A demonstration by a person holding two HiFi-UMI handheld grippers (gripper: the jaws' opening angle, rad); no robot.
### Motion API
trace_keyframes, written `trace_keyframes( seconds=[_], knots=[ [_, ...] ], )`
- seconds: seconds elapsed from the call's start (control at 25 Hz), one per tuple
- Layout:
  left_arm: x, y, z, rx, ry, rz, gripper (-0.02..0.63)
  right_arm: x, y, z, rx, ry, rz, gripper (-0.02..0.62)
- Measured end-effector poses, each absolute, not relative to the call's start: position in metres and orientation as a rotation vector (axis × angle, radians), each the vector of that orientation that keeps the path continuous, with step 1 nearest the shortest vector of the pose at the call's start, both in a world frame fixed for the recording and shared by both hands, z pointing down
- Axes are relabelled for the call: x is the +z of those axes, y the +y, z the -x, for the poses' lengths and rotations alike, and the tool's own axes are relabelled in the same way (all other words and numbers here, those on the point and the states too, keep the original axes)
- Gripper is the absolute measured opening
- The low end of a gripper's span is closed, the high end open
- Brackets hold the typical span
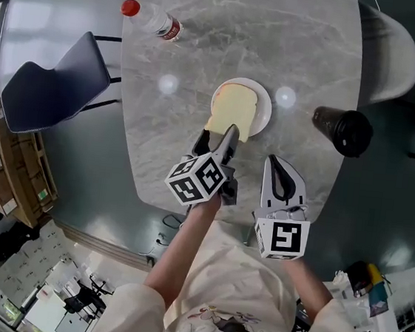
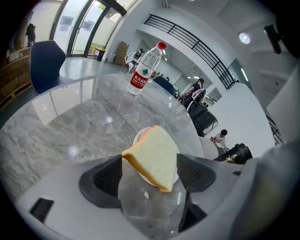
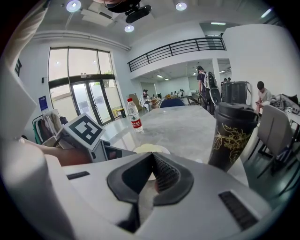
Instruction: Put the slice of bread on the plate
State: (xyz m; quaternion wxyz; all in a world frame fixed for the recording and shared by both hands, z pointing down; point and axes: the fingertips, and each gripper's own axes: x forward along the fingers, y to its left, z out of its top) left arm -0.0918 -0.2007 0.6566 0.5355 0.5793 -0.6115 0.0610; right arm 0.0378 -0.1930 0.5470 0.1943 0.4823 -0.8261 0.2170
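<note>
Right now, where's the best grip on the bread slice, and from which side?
Grip the part of the bread slice that overhangs the plate's near rim, coming in from the person's side. The slice lies flat and thin, so that is probably the only spot where one jaw can pass under it and one over. The left gripper is open and faces that end.

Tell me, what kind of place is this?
Probably a big open office or lobby hall, not a home: tall glass doors, an upstairs balcony railing, and people sitting at desks beyond the marble table.
</note>
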Motion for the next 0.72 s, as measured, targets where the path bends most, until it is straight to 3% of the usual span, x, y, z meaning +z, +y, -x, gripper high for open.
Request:
trace_keyframes(
  seconds=[0.72],
  knots=[
    [0.668, -0.19, 0.063, 0.261, -1.259, -1.4, 0.35, 0.539, -0.186, -0.04, 0.606, -2.32, -1.376, 0.005]
  ],
)
